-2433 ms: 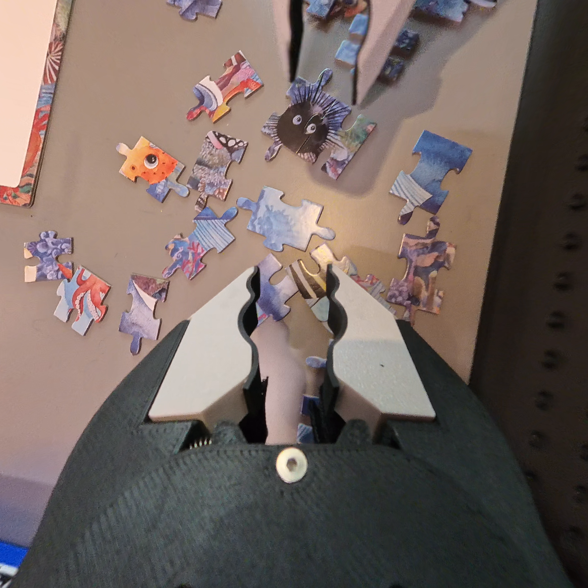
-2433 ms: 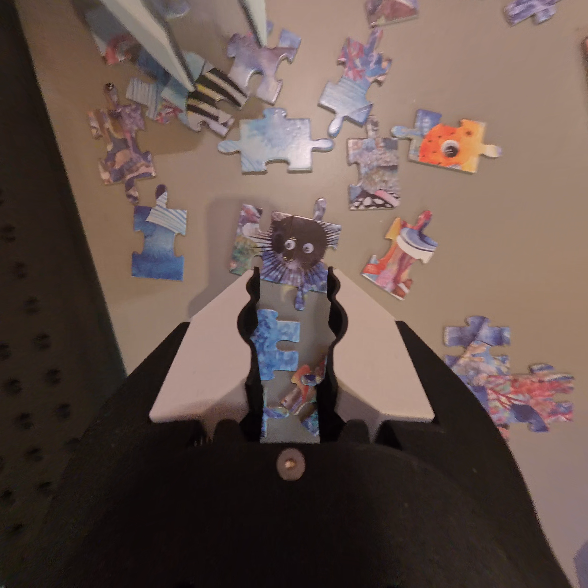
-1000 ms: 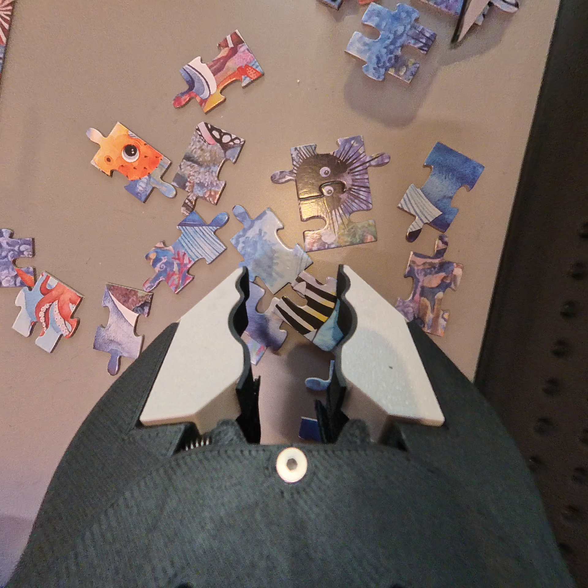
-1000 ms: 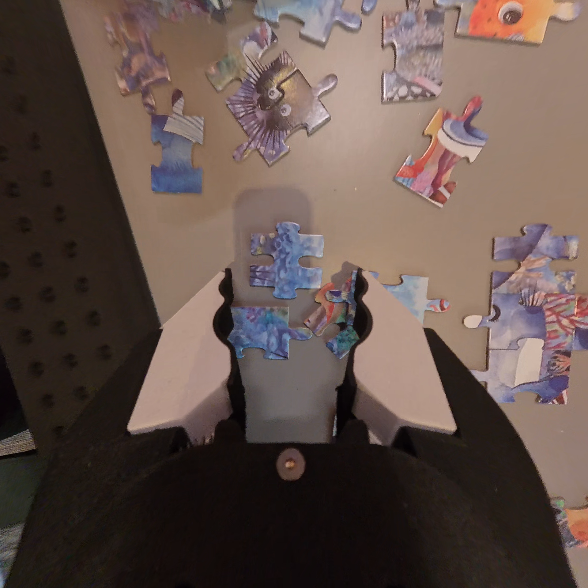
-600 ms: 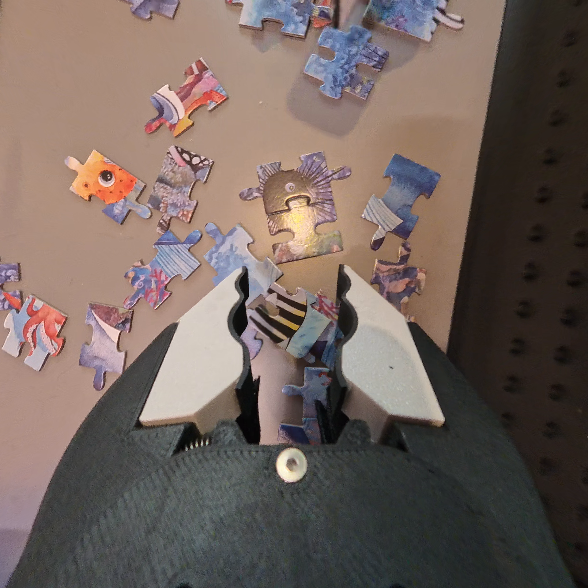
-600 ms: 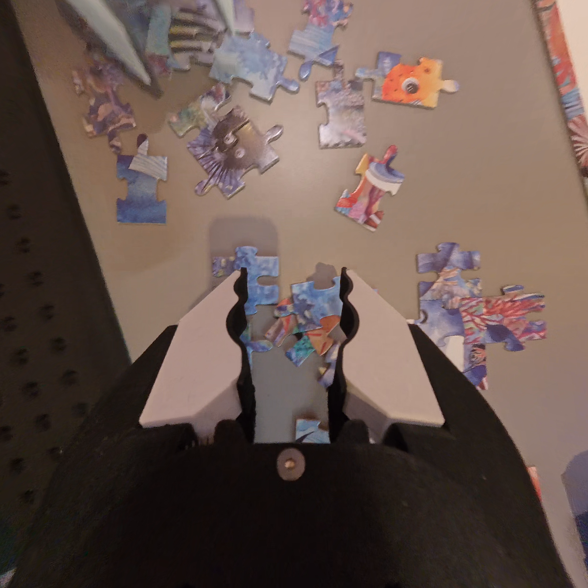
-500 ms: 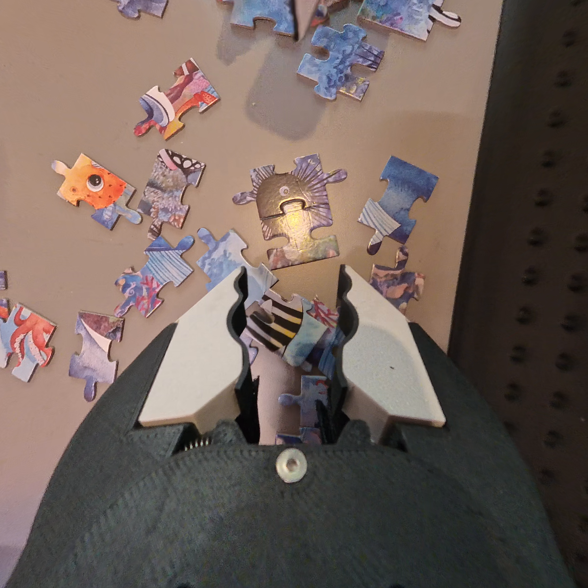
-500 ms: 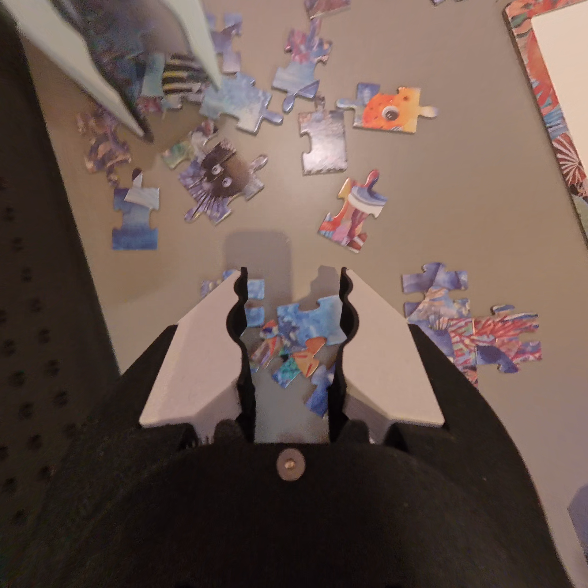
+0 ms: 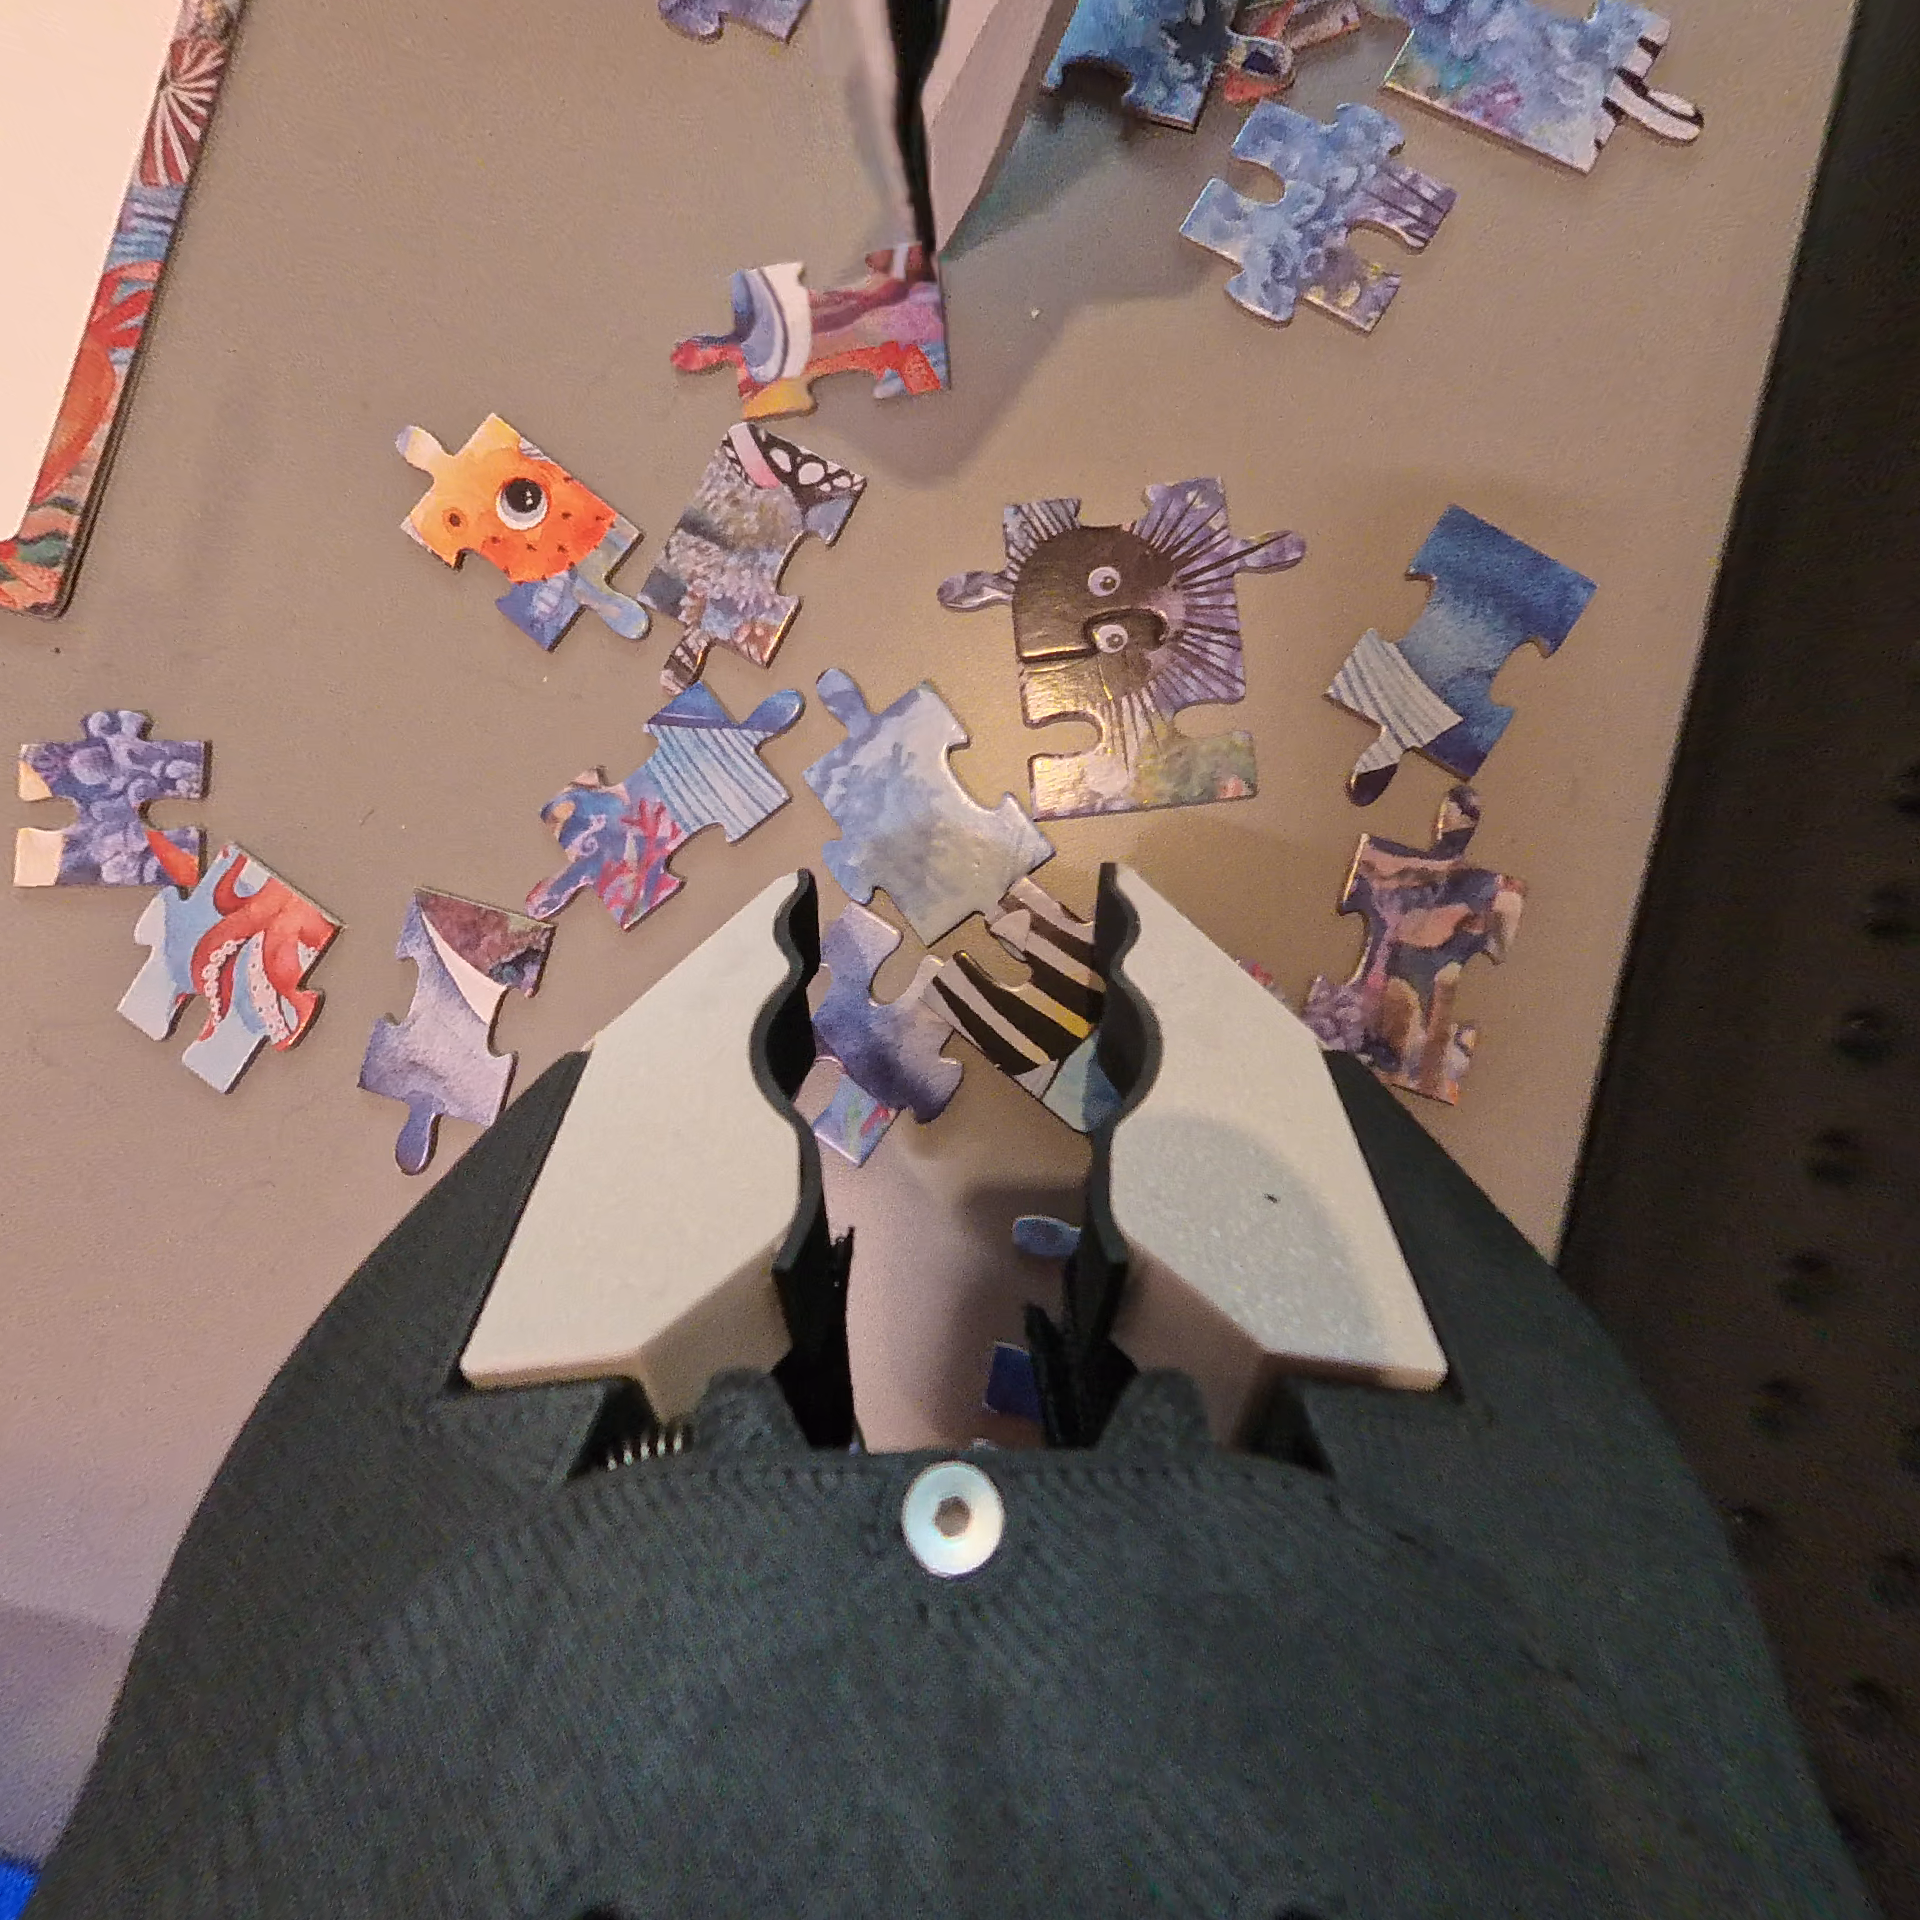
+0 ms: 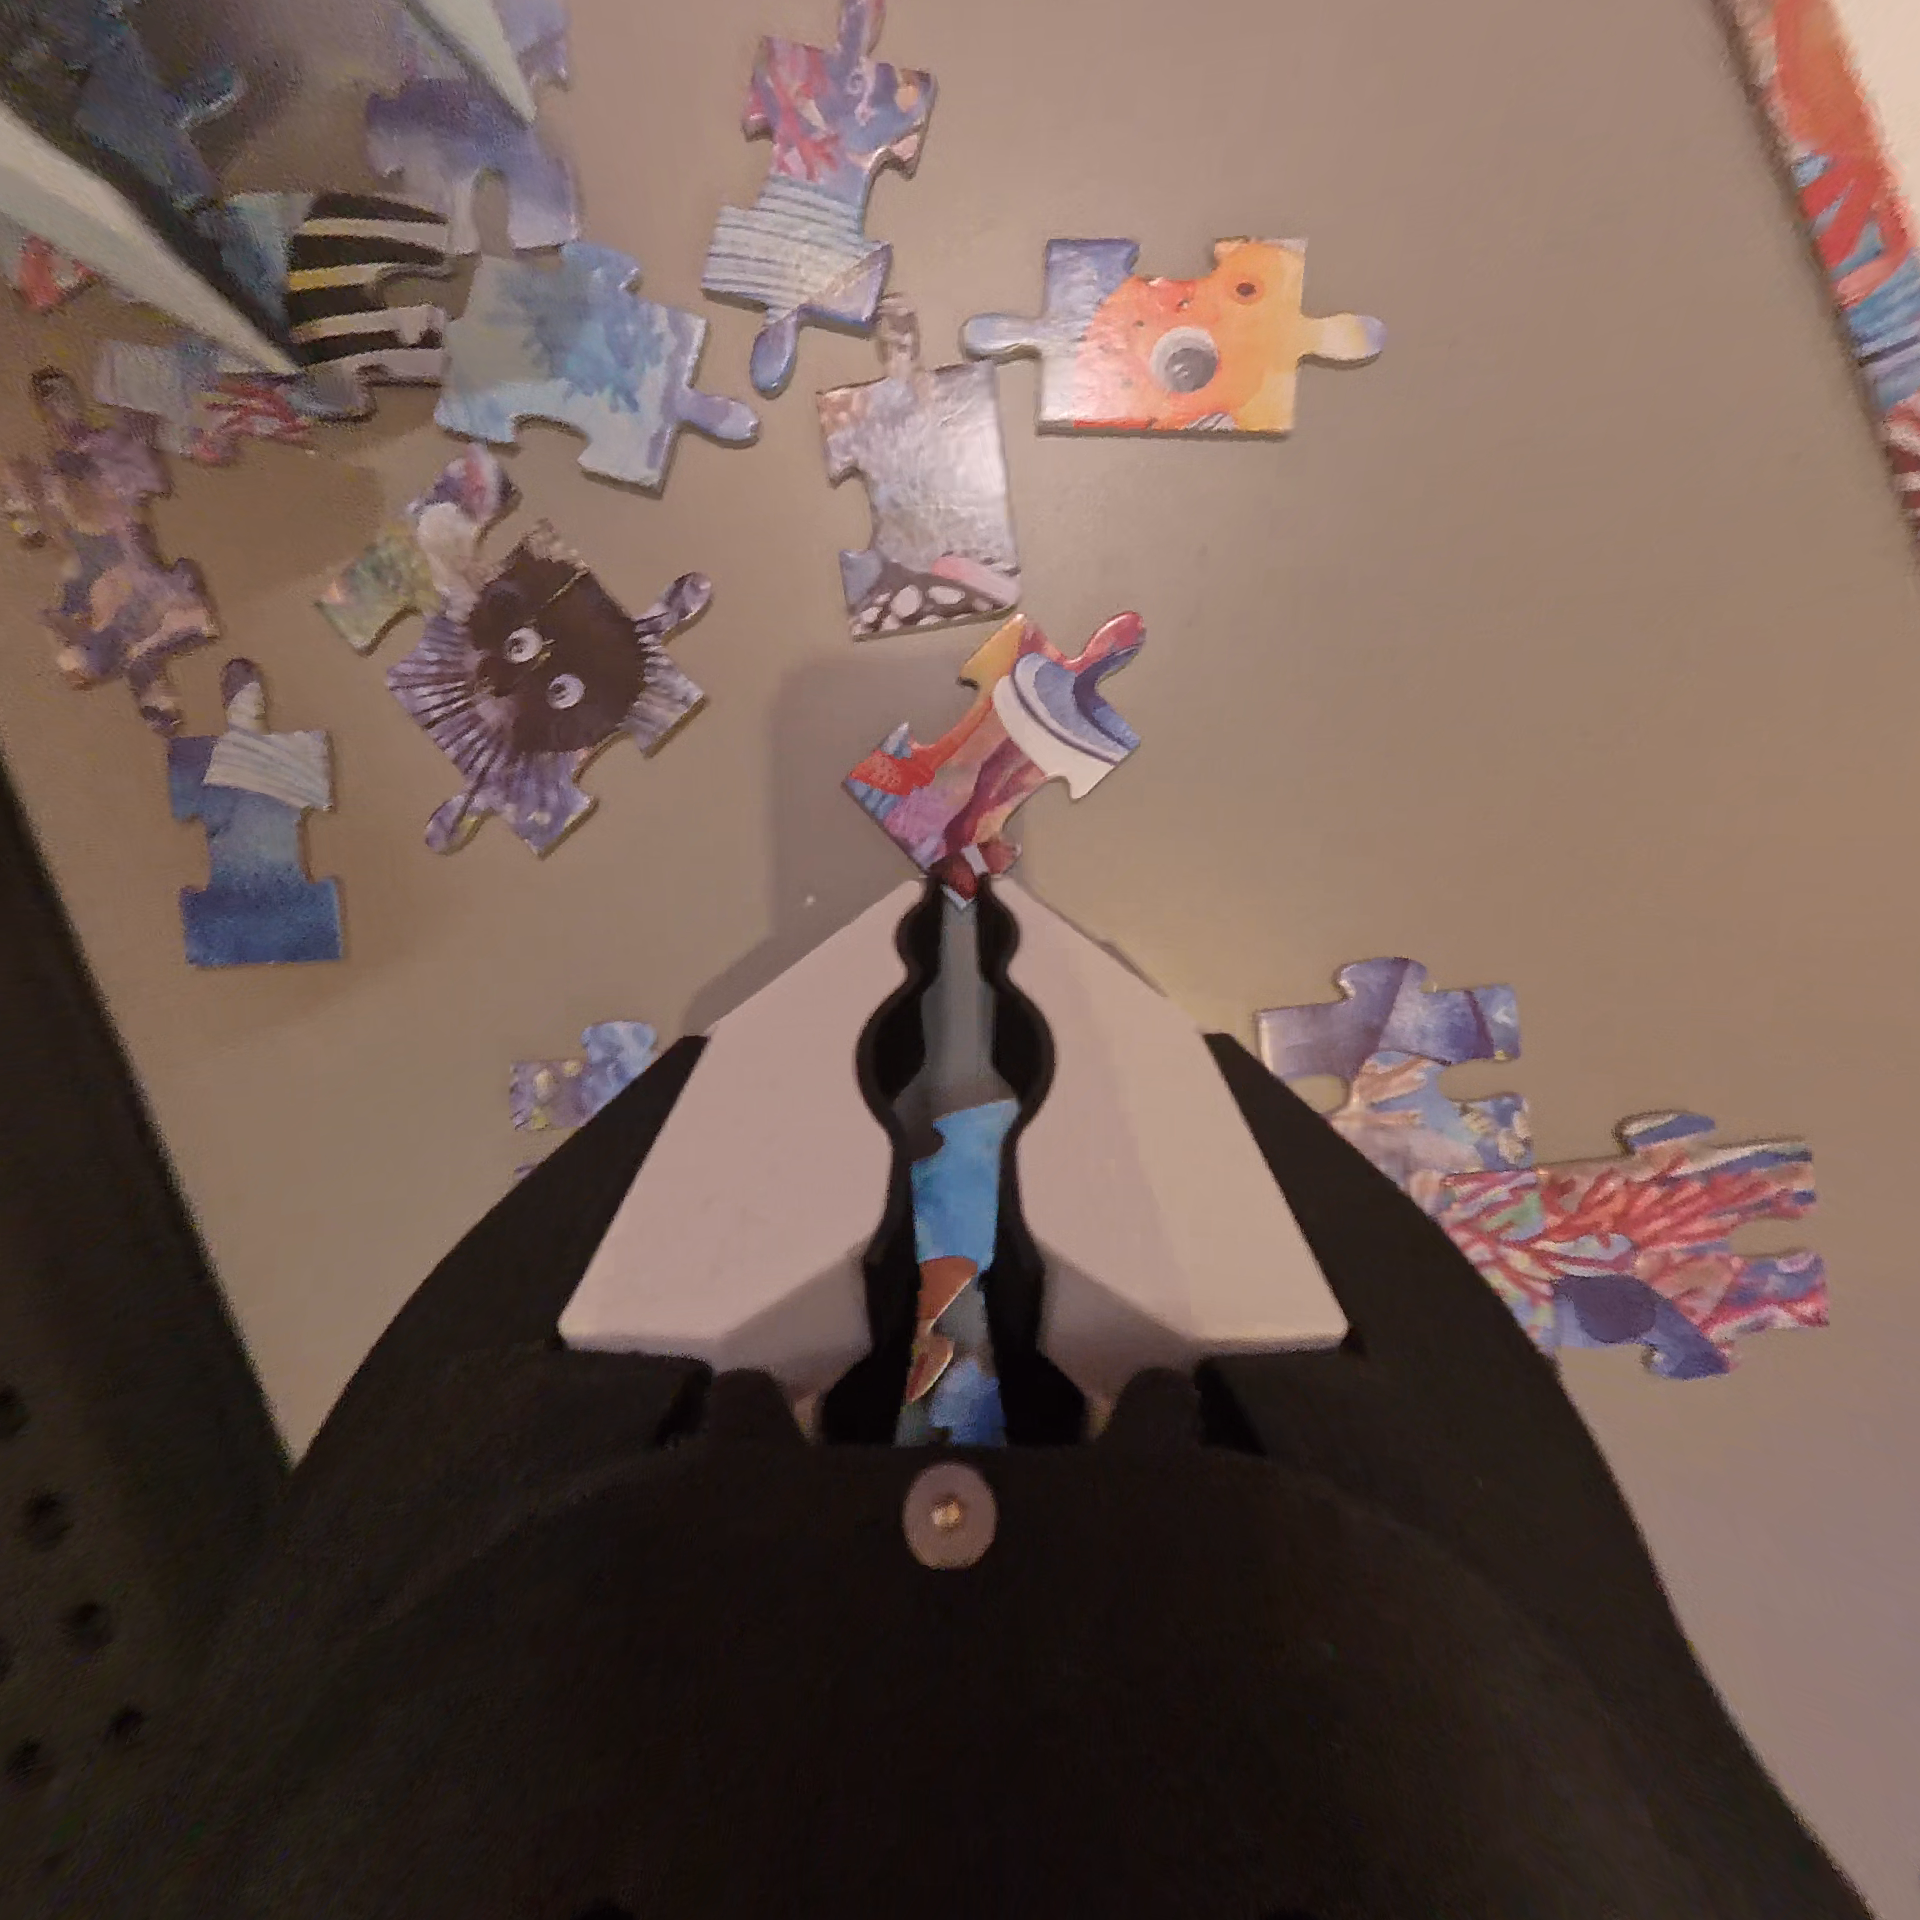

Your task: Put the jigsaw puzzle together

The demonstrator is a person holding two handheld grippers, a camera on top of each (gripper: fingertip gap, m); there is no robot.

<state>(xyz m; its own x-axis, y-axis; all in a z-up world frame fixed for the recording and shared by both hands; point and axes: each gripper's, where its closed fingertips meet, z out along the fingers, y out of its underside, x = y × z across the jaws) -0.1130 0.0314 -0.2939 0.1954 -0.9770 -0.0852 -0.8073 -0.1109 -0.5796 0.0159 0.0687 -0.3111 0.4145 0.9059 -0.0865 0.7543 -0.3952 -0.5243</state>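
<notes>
A: Biggest item: grey-tan tabletop (image 9: 364, 260), loose cardboard jigsaw pieces scattered over it. Landmark: the joined pair of pieces showing a black spiky fish with googly eyes (image 9: 1122, 644).

B: Frame?

A: Puzzle tray with red patterned border (image 9: 104, 343), well apart from the black fish, at the table's far side from the dark perforated board. Interior looks bare in what shows.

B: Grippers?

A: Right gripper (image 10: 961, 894) is clenched on a corner tab of the multicolour red-orange-white curved piece (image 10: 1003, 743). The piece sticks out ahead of the tips, long axis roughly in line with the fingers. It sits just beside the black fish, tray side. Can't tell whether it's lifted or flat.

B: Left?

A: Left gripper (image 9: 951, 914) is released, jaws apart, holding nothing. It hovers over the black-yellow-white striped piece (image 9: 1029, 997), near the black fish, with a pale blue piece (image 9: 914, 810) overlapping it.

B: Next move?

A: My guess: carry the multicolour piece towards the tray. The right gripper already has it, so it's the nearer tool.
</notes>
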